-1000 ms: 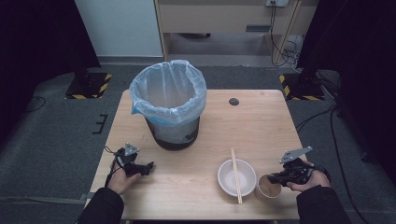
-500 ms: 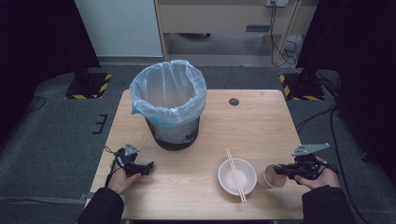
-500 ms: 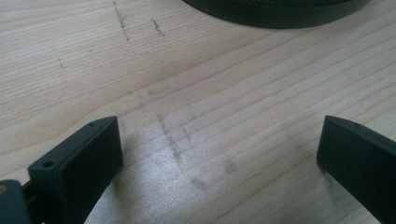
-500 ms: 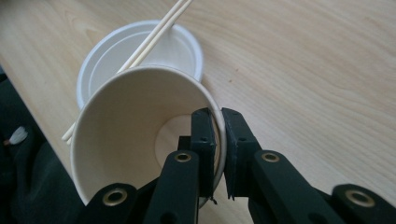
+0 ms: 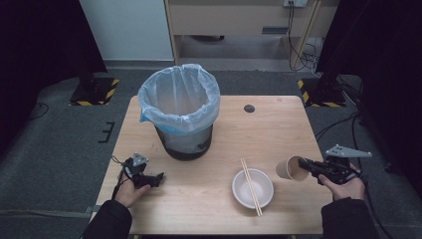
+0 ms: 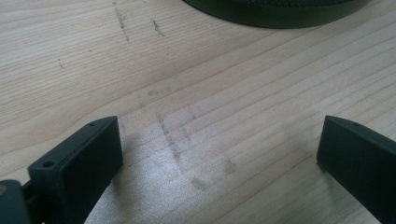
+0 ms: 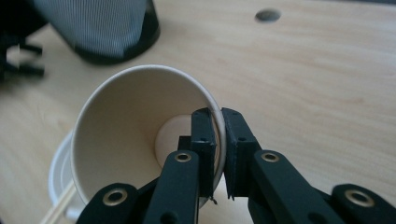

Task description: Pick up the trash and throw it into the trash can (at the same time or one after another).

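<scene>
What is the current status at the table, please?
Right gripper shut on cup rim, cup tipped, off the table. Left gripper open, idle. Bowl with chopsticks between cup and bin.

Dim dark surroundings, evenly lit table (image 5: 278, 129), soft sheen on wood, blurred bin (image 7: 100, 28) behind

I see a pale wooden table (image 5: 278, 129) standing on grey carpet (image 5: 64, 149), with black curtains (image 5: 40, 35) on both sides. Behind it are a white panel (image 5: 127, 27), a wooden cabinet (image 5: 239, 15) and trailing cables (image 5: 306, 47).
</scene>
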### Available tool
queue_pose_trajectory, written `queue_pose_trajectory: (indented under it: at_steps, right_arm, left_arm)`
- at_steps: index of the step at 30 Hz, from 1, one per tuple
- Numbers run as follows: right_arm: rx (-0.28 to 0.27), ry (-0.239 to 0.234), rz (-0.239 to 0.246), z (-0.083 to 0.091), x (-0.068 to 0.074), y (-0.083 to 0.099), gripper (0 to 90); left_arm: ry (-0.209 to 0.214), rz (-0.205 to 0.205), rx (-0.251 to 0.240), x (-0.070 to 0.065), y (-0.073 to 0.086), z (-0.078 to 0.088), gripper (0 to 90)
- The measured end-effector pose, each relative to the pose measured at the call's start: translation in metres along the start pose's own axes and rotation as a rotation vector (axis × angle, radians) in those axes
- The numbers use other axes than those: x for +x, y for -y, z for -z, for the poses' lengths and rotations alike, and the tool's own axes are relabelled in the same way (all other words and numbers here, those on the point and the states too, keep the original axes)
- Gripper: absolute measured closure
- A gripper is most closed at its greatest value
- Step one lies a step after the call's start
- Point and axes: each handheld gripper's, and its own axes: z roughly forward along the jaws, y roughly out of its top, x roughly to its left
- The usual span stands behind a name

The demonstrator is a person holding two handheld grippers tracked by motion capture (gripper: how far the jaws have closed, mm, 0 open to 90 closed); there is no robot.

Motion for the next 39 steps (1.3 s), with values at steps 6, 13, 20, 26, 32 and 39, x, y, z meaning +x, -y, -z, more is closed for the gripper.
queue_pose_trajectory:
  at_steps: [6,13,20,26,32,39]
  right_arm:
    - [-0.133,0.019,-0.074,0.000,-0.003,-0.006,84.5]
    - [-0.228,0.031,-0.075,-0.004,0.003,-0.018,84.5]
    - [-0.276,-0.007,-0.096,-0.014,0.005,-0.032,84.5]
    - [-0.316,-0.020,-0.070,-0.019,0.011,-0.052,84.7]
    - [-0.397,-0.057,-0.059,-0.013,0.018,-0.072,84.7]
    - [-0.461,-0.086,-0.052,-0.013,0.027,-0.094,84.7]
  left_arm:
    - [0.000,0.000,0.000,0.000,0.000,0.000,0.0]
    - [0.000,-0.001,0.001,0.000,0.000,0.000,0.0]
    - [0.002,-0.001,0.000,0.000,0.000,0.000,0.0]
    - [0.001,-0.001,0.000,0.000,0.000,0.000,0.0]
    - [0.001,-0.001,0.000,0.000,0.000,0.000,0.0]
    - [0.001,-0.001,0.000,0.000,0.000,0.000,0.0]
